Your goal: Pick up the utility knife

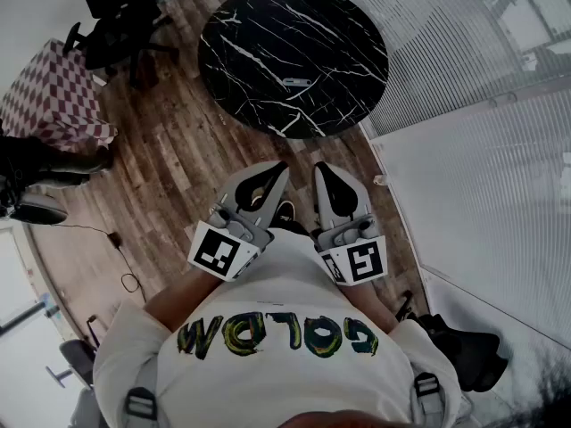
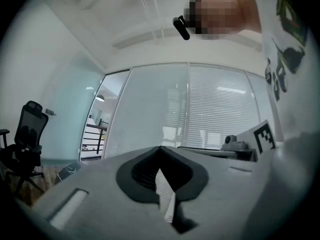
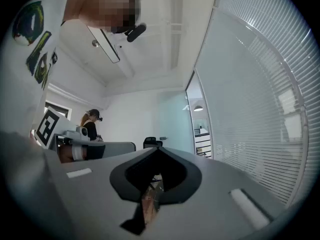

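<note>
The utility knife (image 1: 297, 82), small and grey, lies on the round black marble table (image 1: 259, 25), toward its near right side. Both grippers are held close to my chest, well short of the table and pointing level. My left gripper (image 1: 278, 166) has its jaws together with nothing between them; in the left gripper view its tips (image 2: 160, 148) meet against a wall of blinds. My right gripper (image 1: 319, 166) is shut and empty too, and its tips (image 3: 158, 148) meet in the right gripper view. The knife appears in neither gripper view.
A black office chair (image 1: 116, 16) stands left of the table, with a checkered cloth (image 1: 53, 96) further left. A glass wall with blinds (image 1: 482, 105) runs along the right. Wooden floor (image 1: 169, 159) lies between me and the table. Another person (image 3: 92, 129) stands in the distance.
</note>
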`<state>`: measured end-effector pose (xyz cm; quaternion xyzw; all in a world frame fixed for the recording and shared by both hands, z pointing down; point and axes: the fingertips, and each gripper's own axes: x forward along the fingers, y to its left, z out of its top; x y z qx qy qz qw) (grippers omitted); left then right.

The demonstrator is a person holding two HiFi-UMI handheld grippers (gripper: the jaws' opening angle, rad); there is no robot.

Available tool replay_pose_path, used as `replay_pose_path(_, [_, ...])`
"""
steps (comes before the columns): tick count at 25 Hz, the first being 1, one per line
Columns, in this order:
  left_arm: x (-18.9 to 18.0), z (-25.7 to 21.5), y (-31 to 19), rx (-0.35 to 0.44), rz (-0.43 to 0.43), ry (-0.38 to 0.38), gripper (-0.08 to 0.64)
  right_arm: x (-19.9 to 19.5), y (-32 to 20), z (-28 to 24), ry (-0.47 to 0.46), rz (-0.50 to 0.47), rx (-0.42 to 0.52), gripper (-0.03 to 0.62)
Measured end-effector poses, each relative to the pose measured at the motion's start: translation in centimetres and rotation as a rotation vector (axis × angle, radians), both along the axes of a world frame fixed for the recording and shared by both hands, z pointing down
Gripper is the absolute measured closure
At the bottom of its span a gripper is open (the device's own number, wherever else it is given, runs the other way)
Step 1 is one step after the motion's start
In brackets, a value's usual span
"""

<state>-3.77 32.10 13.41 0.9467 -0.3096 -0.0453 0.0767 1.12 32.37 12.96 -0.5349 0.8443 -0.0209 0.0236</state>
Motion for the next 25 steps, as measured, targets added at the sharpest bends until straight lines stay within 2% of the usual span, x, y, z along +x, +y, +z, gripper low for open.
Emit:
replay_pose_path(6, [1.1,0.0,-0.3,-0.005,0.000,0.008,0.557,1.1,-0.1,0.2,0.000,0.005,-0.002,0.591])
replay_pose_path(15, [2.8,0.2,-0.3,-0.014,-0.010,-0.021,0.557,2.9,-0.2,0.4,-0.022,-0.010,-0.014,0.591])
replay_pose_path(25, [6.7,1.0,-0.1,-0.035,-0.050,-0.038,0.557,6.8,0.2,0.7,-0.028,-0.043,-0.015,0.591])
